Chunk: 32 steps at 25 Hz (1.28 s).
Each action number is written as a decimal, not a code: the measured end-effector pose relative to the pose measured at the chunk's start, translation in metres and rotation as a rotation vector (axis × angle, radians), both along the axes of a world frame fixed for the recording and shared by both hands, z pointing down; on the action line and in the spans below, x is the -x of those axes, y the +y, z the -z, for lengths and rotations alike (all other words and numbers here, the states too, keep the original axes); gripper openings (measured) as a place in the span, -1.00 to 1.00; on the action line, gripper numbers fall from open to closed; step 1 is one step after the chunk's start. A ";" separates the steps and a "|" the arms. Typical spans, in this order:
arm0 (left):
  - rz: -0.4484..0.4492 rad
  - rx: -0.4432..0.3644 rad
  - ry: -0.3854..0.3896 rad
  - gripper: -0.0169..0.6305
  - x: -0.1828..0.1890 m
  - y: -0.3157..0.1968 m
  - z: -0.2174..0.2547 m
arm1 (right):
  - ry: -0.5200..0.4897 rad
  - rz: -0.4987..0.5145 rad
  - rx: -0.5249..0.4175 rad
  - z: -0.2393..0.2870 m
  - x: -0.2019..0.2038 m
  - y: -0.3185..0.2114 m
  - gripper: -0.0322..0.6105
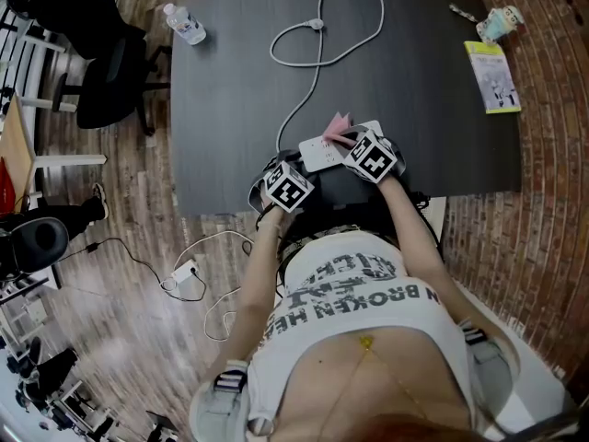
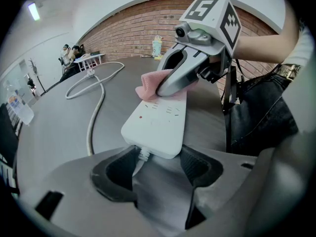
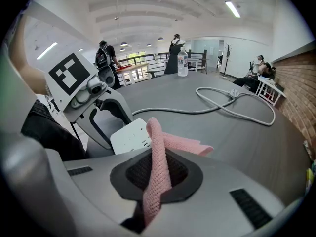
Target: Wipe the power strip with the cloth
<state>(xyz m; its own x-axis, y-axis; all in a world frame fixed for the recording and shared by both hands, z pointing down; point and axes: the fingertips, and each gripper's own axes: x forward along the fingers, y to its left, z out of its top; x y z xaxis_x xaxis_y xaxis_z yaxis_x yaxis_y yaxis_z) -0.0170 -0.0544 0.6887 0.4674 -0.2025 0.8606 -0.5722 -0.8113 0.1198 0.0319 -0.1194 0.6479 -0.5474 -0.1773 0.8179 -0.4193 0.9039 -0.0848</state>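
Dark table — water bottle, yellow booklet on it; office chair beside.

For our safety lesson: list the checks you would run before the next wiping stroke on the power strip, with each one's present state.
1. Grip on cloth: ok, right gripper is shut on it.
2. Hold on power strip: ok, left gripper is shut on its cable end.
3. Cloth contact: ok, it rests on the strip's far end.
4. Unplugged: ok, plug lies loose on the table.
5. Dirt remaining: cannot tell.
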 end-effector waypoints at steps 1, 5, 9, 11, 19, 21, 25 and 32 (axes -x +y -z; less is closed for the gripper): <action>-0.002 0.004 0.003 -0.13 -0.001 0.001 0.001 | -0.004 -0.004 -0.004 0.000 -0.002 -0.001 -0.85; -0.003 0.006 0.004 -0.13 0.000 0.002 0.002 | -0.003 -0.017 -0.002 -0.001 -0.006 -0.001 -0.85; -0.003 0.006 0.002 -0.13 -0.001 0.001 0.001 | 0.000 -0.029 0.003 0.000 -0.012 -0.003 -0.85; -0.002 0.006 0.002 -0.13 -0.001 0.001 0.001 | 0.001 -0.040 0.008 0.000 -0.016 -0.004 -0.85; -0.003 0.006 0.004 -0.13 -0.001 0.002 0.000 | 0.024 -0.086 0.008 -0.002 -0.041 -0.012 -0.85; -0.003 0.004 0.005 -0.13 -0.002 0.001 0.000 | 0.023 -0.099 0.010 -0.002 -0.047 -0.014 -0.85; -0.004 0.005 0.004 -0.13 -0.002 0.001 0.001 | 0.022 -0.110 0.015 0.000 -0.051 -0.015 -0.85; -0.004 0.006 0.003 -0.13 -0.002 0.002 0.000 | 0.050 -0.140 0.007 -0.001 -0.067 -0.020 -0.85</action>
